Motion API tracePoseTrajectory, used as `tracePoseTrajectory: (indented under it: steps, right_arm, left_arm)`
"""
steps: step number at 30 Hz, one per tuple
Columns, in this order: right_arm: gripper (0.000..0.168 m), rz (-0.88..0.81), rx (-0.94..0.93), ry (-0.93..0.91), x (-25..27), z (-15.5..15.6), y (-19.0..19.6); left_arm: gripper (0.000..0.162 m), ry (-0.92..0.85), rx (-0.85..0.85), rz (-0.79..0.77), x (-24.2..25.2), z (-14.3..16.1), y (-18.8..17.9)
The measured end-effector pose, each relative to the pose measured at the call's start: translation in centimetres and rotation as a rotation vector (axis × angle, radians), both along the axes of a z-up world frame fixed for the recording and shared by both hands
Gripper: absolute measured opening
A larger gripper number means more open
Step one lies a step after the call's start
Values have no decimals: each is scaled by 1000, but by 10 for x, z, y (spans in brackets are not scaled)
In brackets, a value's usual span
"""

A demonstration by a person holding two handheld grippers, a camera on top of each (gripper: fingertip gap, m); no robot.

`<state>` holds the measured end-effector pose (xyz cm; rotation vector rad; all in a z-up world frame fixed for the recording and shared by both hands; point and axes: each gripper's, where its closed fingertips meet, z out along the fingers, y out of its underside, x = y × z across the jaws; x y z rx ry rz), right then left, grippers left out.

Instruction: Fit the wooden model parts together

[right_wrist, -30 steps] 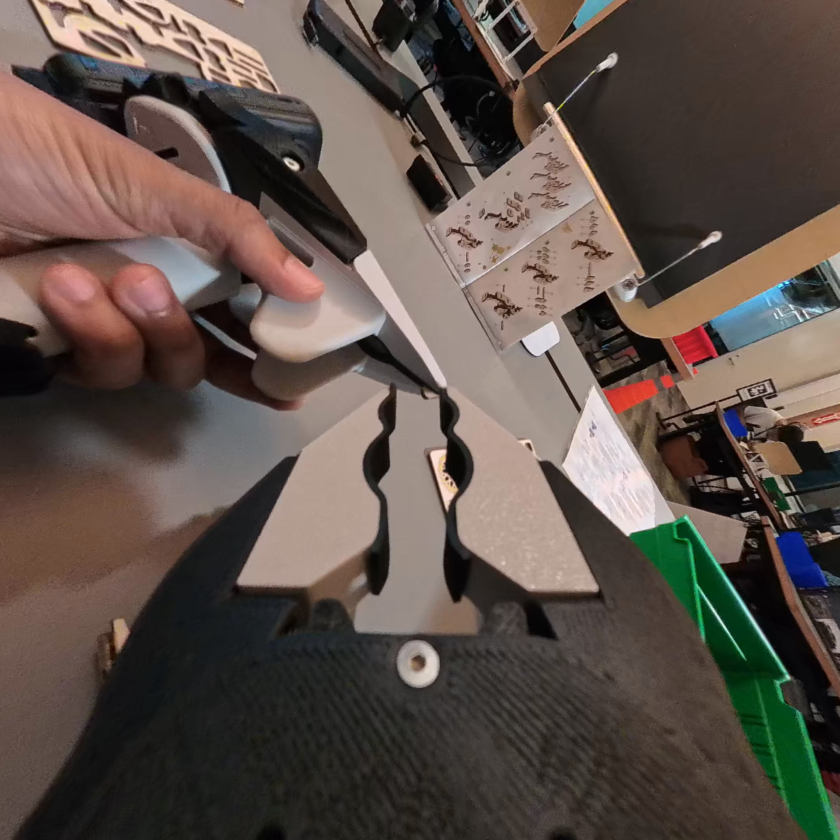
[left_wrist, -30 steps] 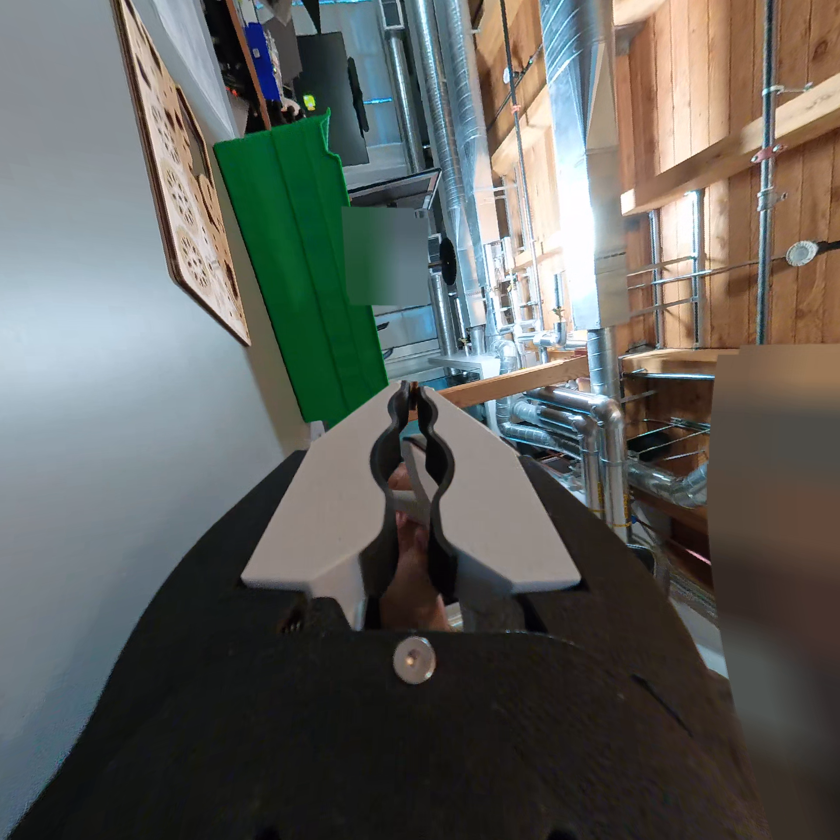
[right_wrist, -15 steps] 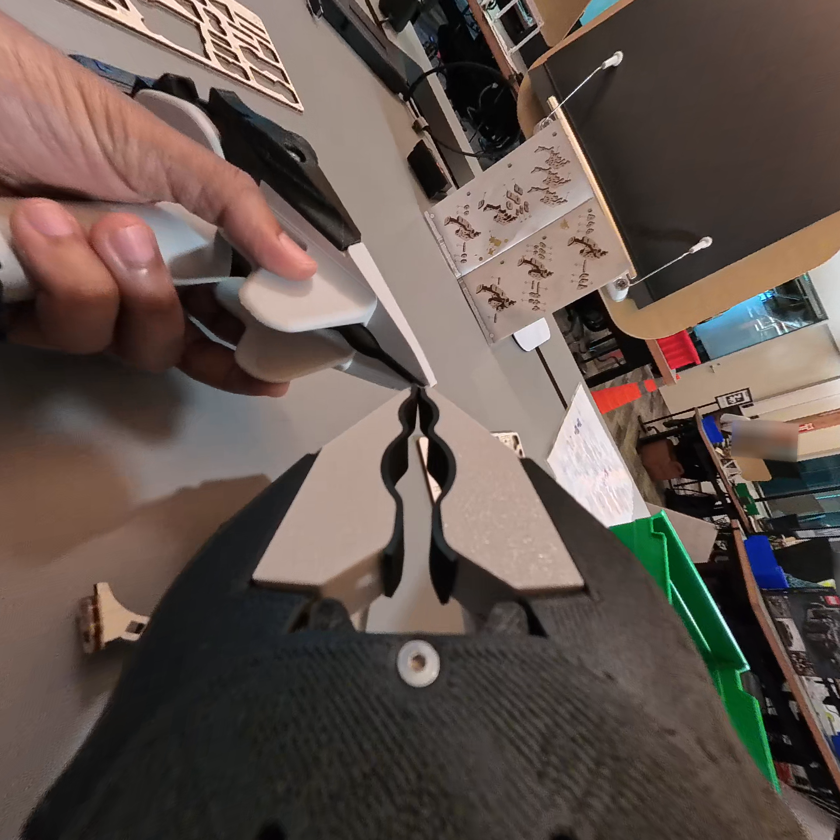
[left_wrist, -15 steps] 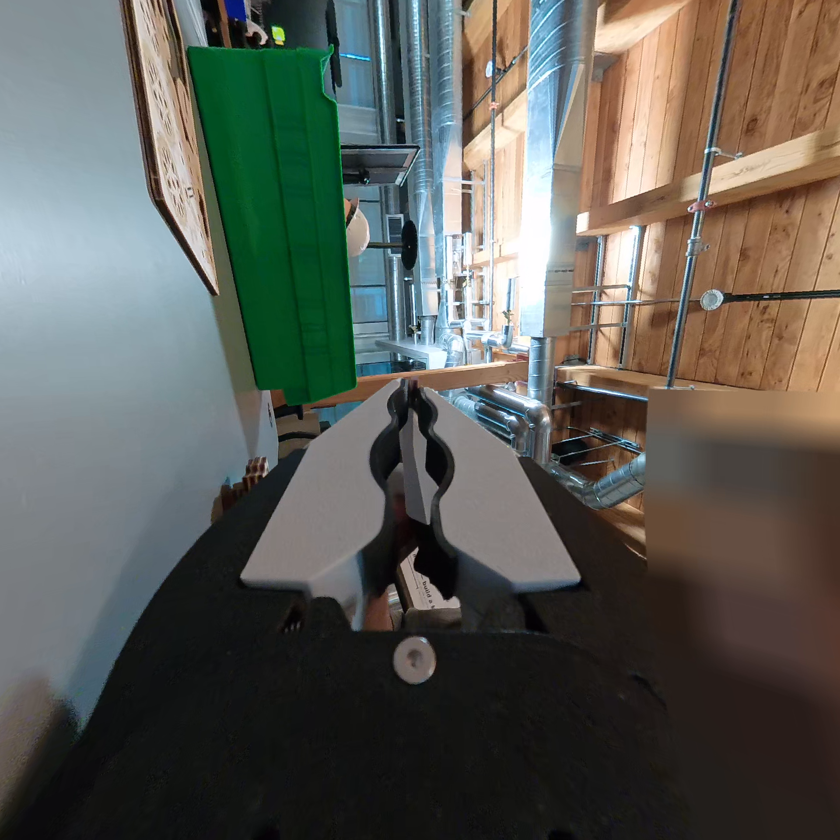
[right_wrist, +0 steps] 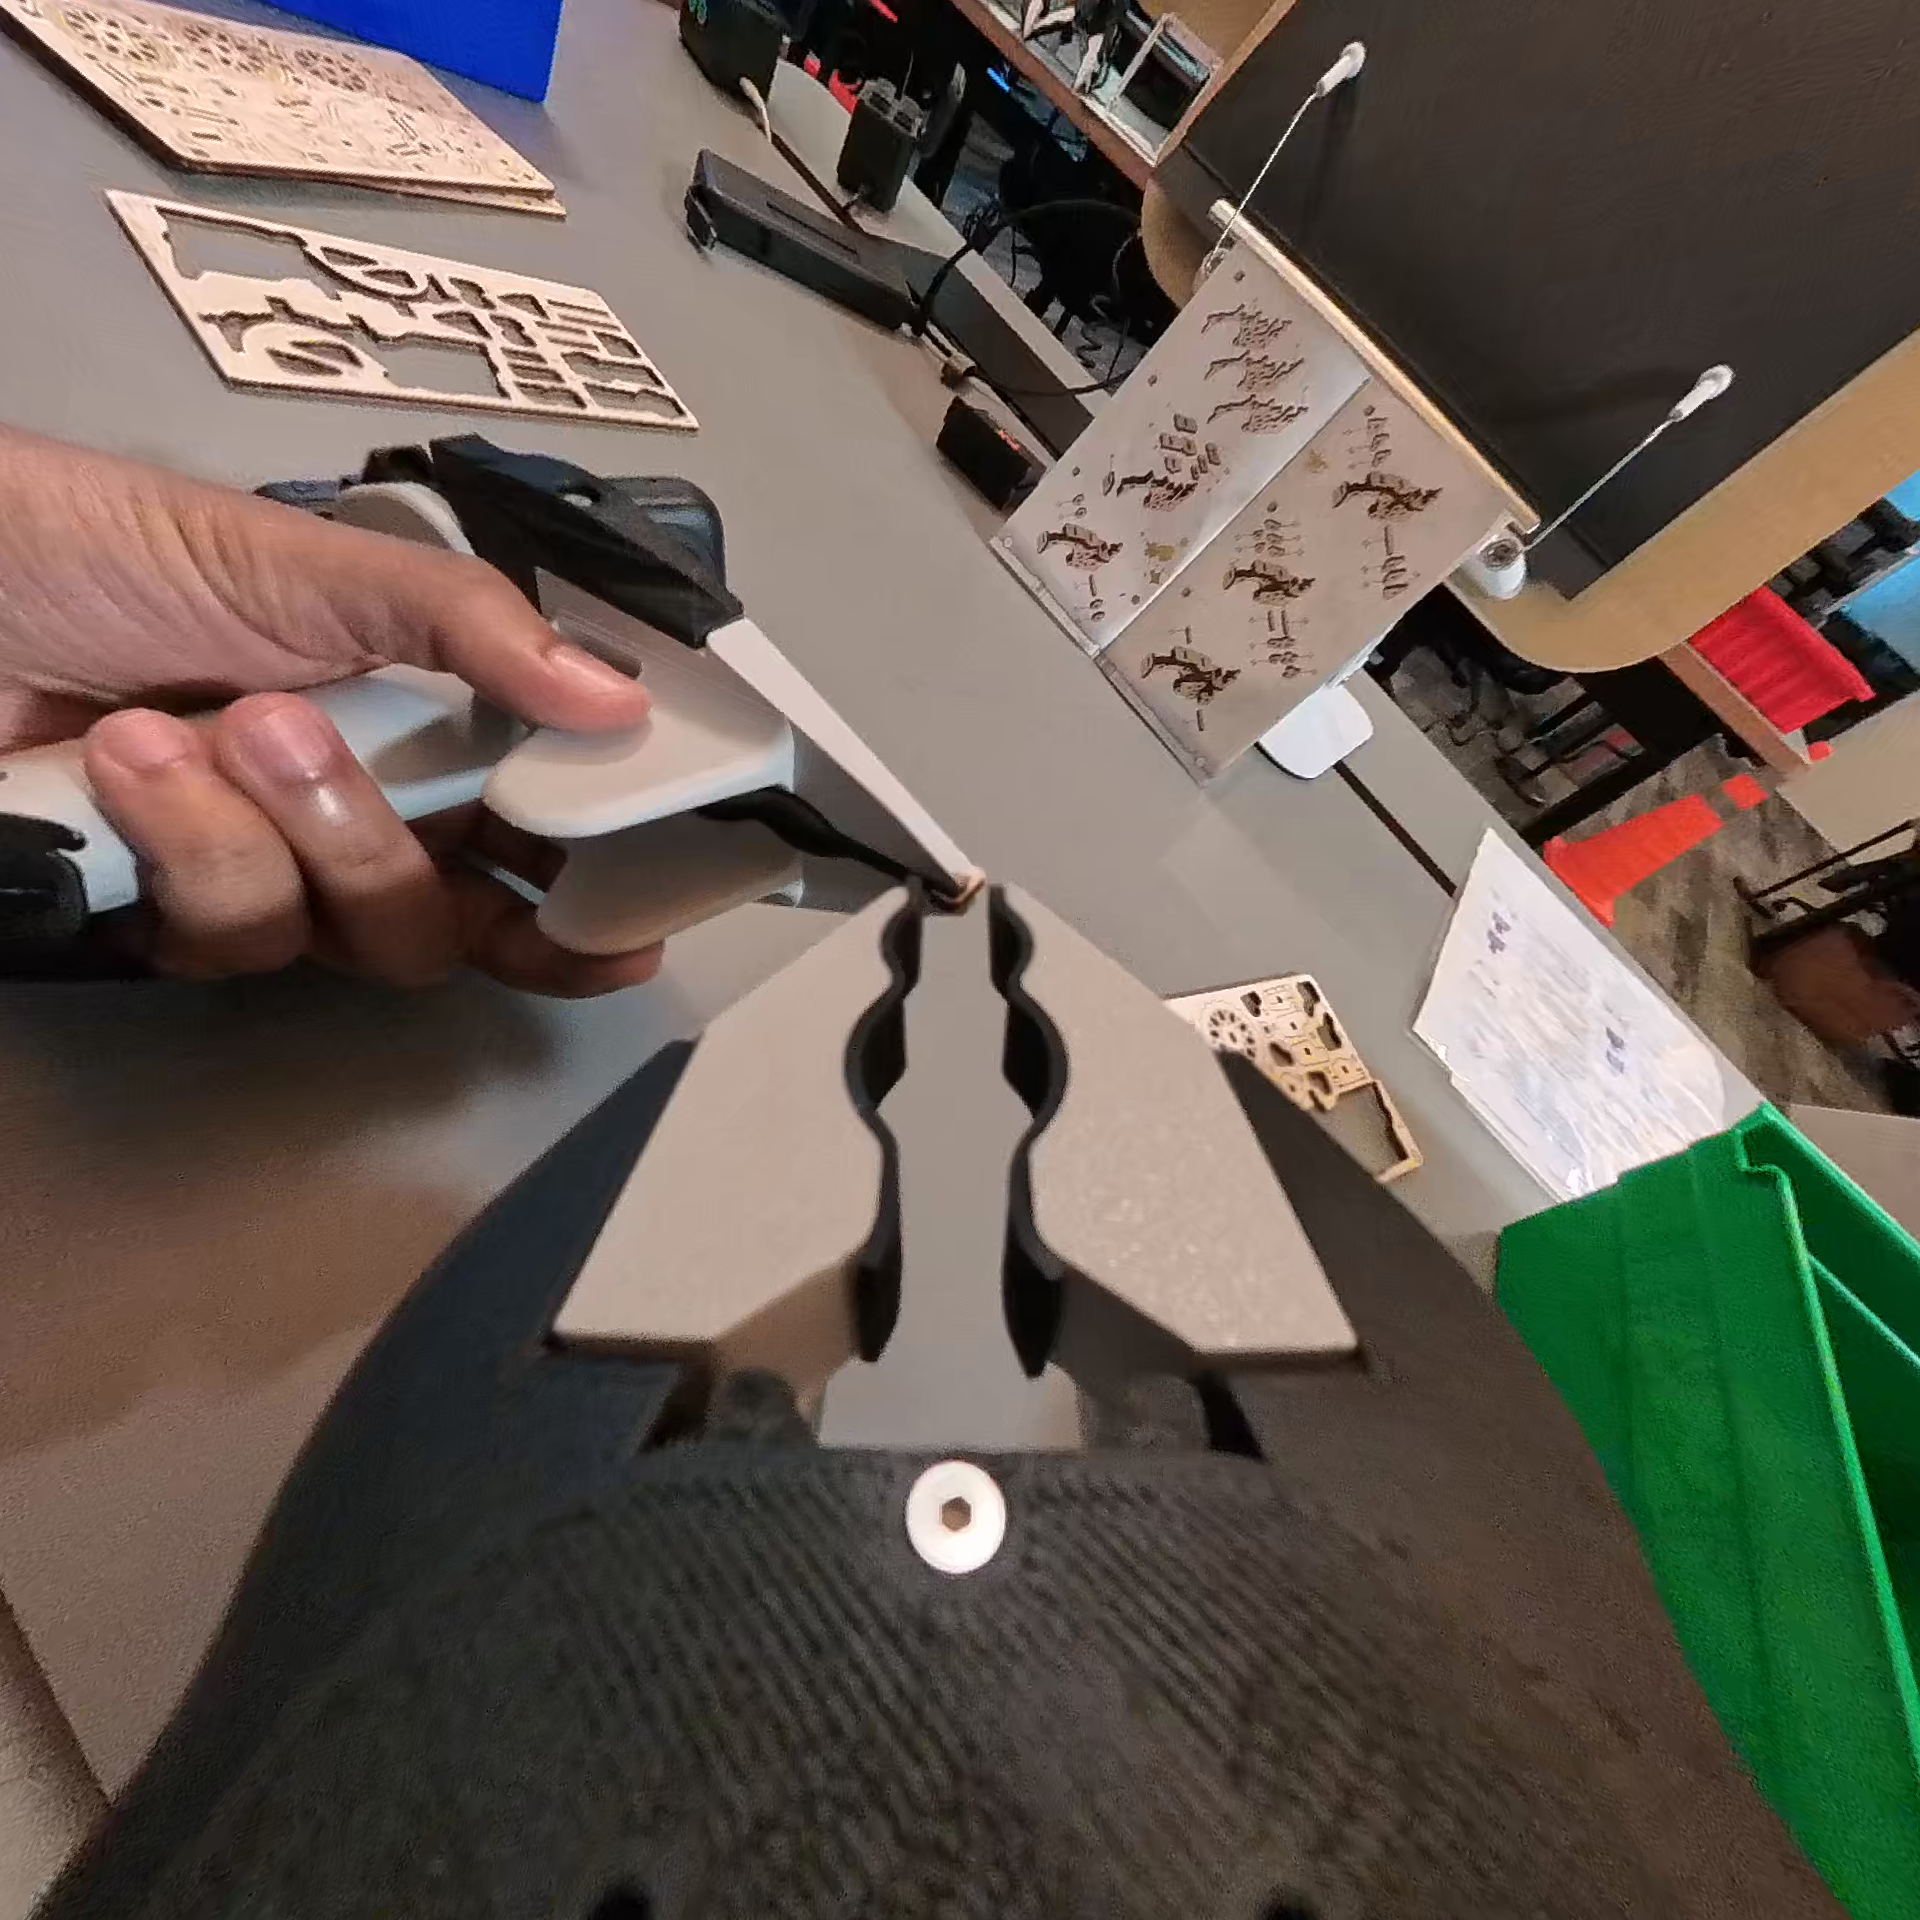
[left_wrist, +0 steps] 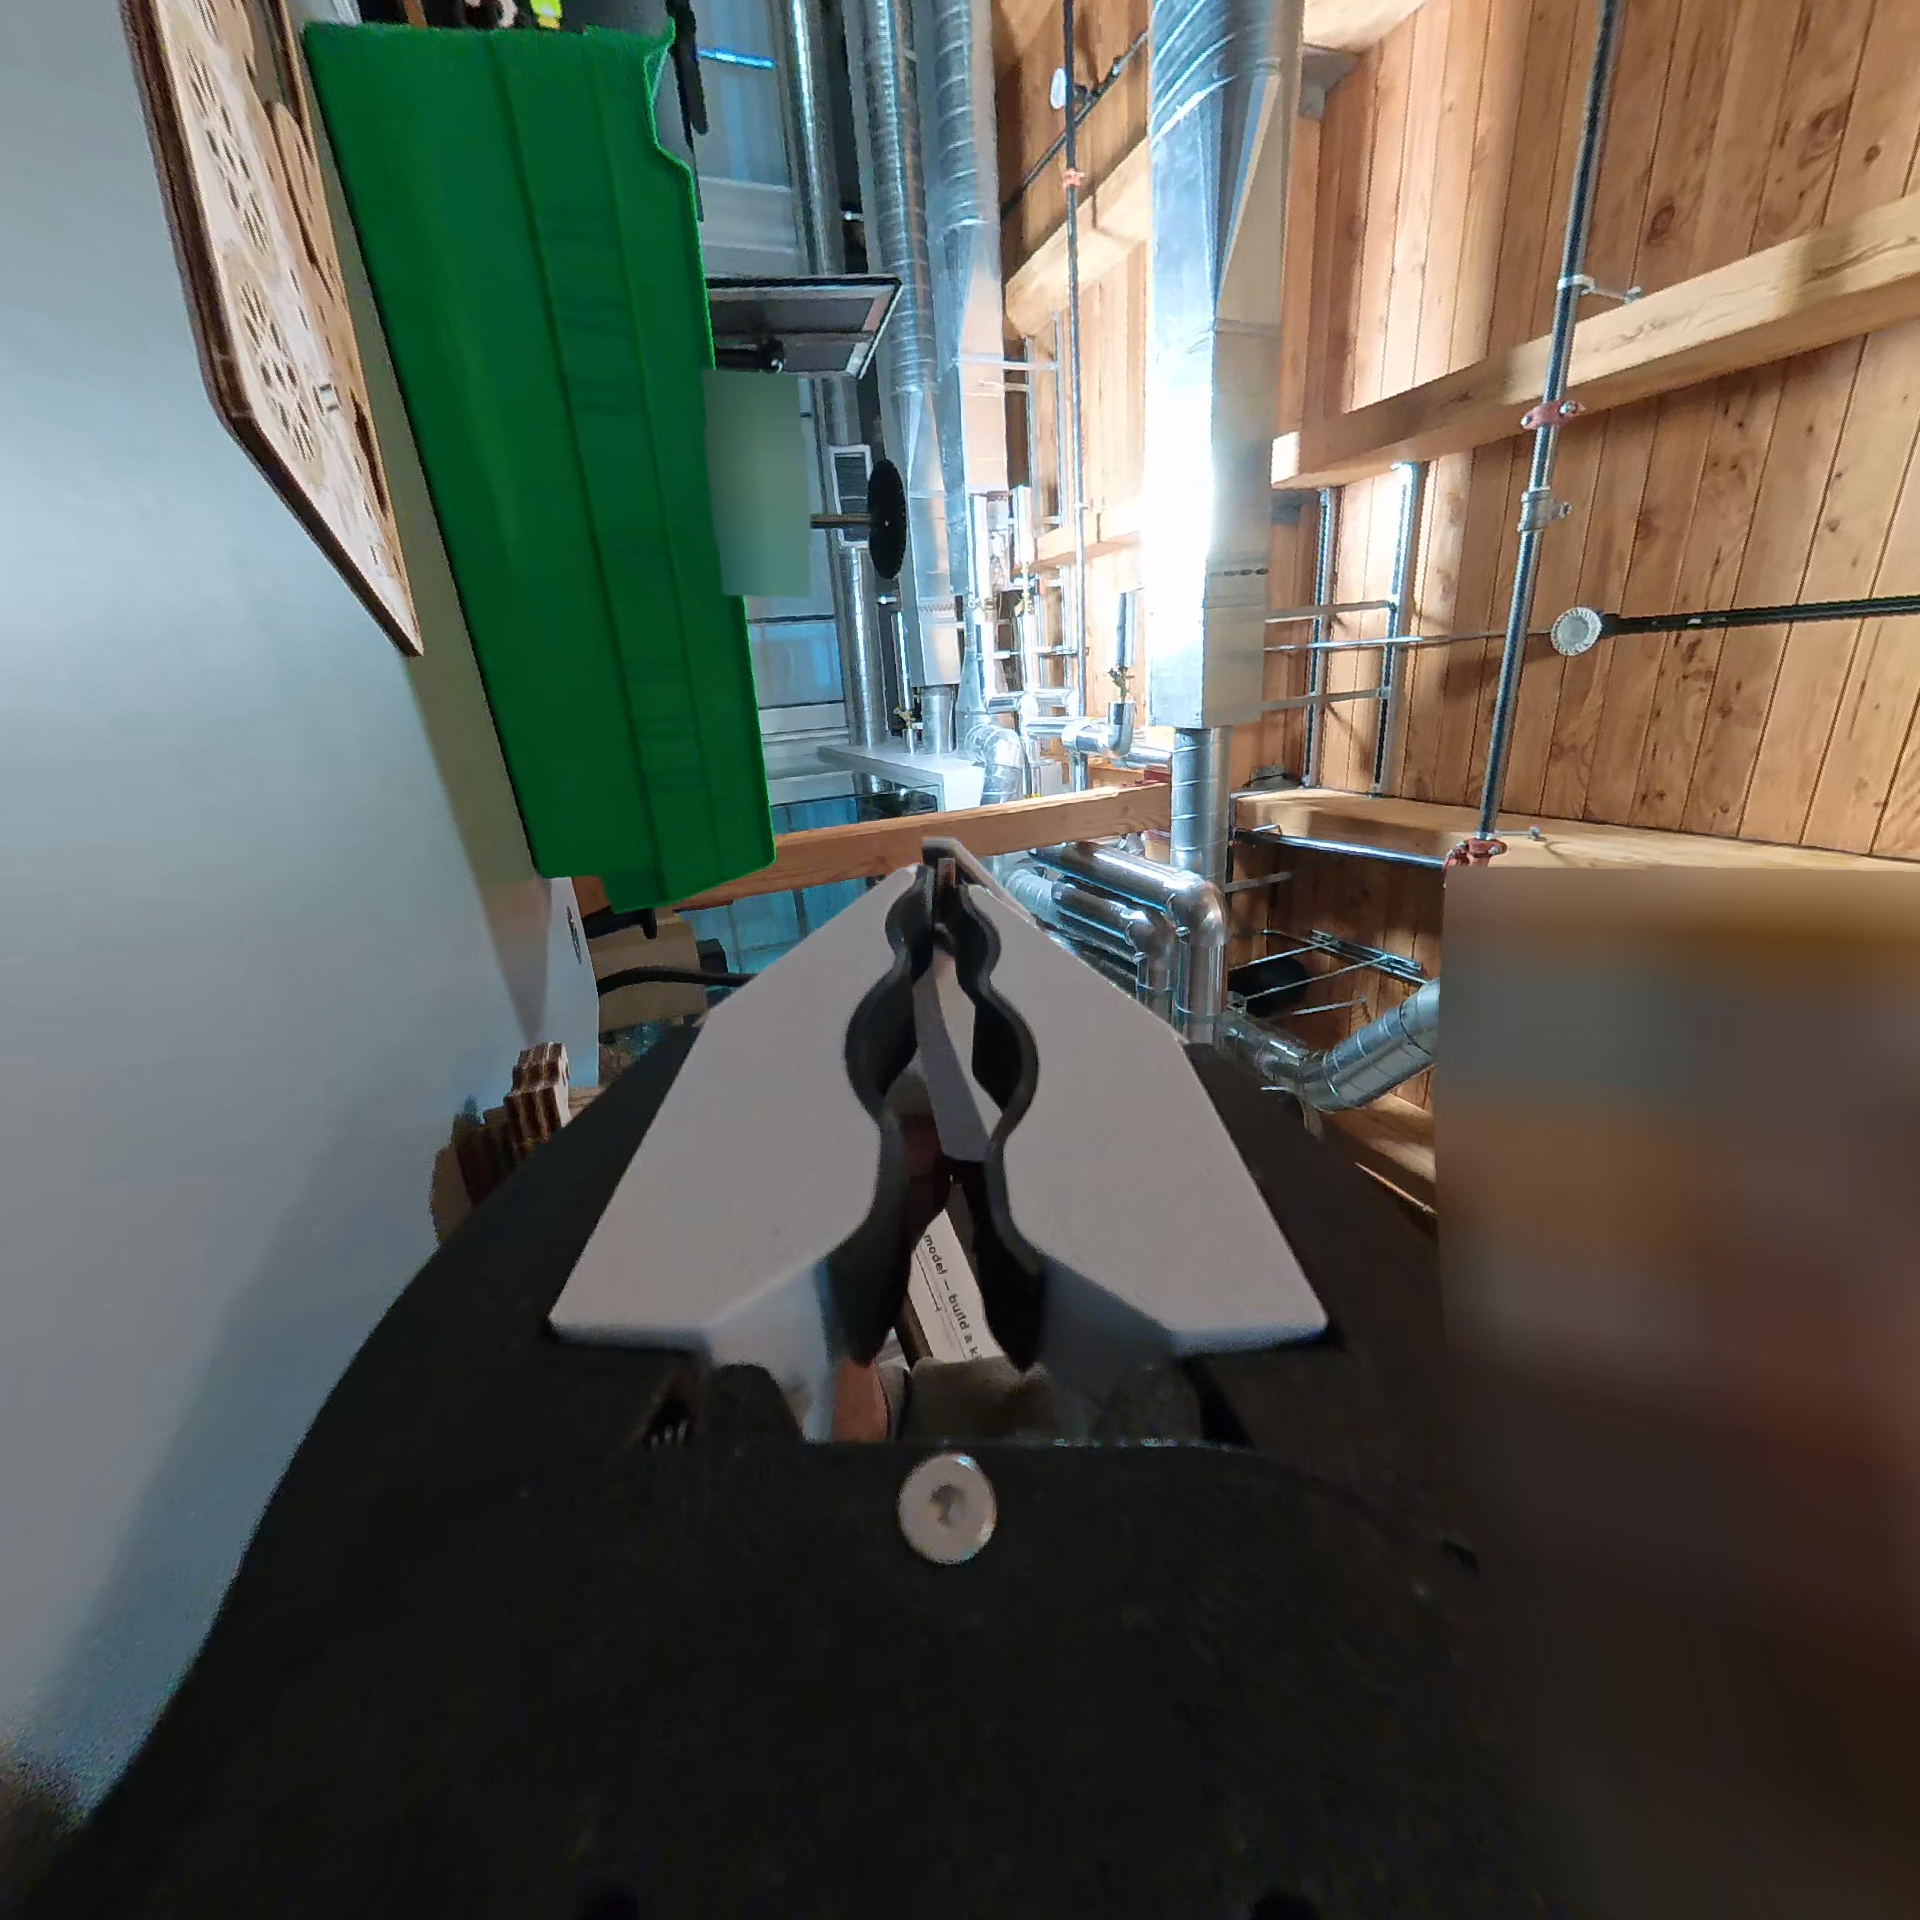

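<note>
My left gripper is shut on a small wooden part pinched at its very tips. In the right wrist view it comes in from the left, held by a hand, with the tan part sticking out of its tip. My right gripper is open, its two tips standing either side of that part and just below it, not touching. A grey finger of the right gripper shows through the left gripper's jaws. A small wooden sub-assembly lies on the grey table.
Laser-cut wooden sheets lie at the far left of the table, and a smaller one lies at the right. An upright instruction board, a paper sheet and a green bin are at the right.
My right gripper was open, closed almost fully at the left gripper's tip, and is now open again. Both grippers have turned, and the left one sits lower in the right view.
</note>
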<state>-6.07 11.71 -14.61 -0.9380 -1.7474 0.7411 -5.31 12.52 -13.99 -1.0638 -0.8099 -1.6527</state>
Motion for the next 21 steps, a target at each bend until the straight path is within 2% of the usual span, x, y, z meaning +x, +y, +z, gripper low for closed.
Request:
tracePoseTrajectory:
  steps: [1,6,10,13,15,18,21]
  right_arm:
    - [7,5,-1,3,1,1,-1]
    - [6,9,-26,8,3,4,0]
    - [6,32,-224,-4,5,7,2]
    - [6,108,-570,-38,8,12,-2]
    - [6,172,-822,-33,12,23,1]
    - [6,267,-1114,-23,21,37,10]
    - [5,360,-1302,-119,27,33,4]
  left_arm:
    - [2,-2,3,-5,1,0,0]
    - [4,9,16,-8,0,3,0]
    - [21,63,20,72,-19,4,-3]
    - [21,300,65,76,-20,17,-5]
    - [19,558,95,50,-11,23,-5]
    - [19,960,81,45,-3,13,-4]
    - [21,1086,133,38,6,16,-9]
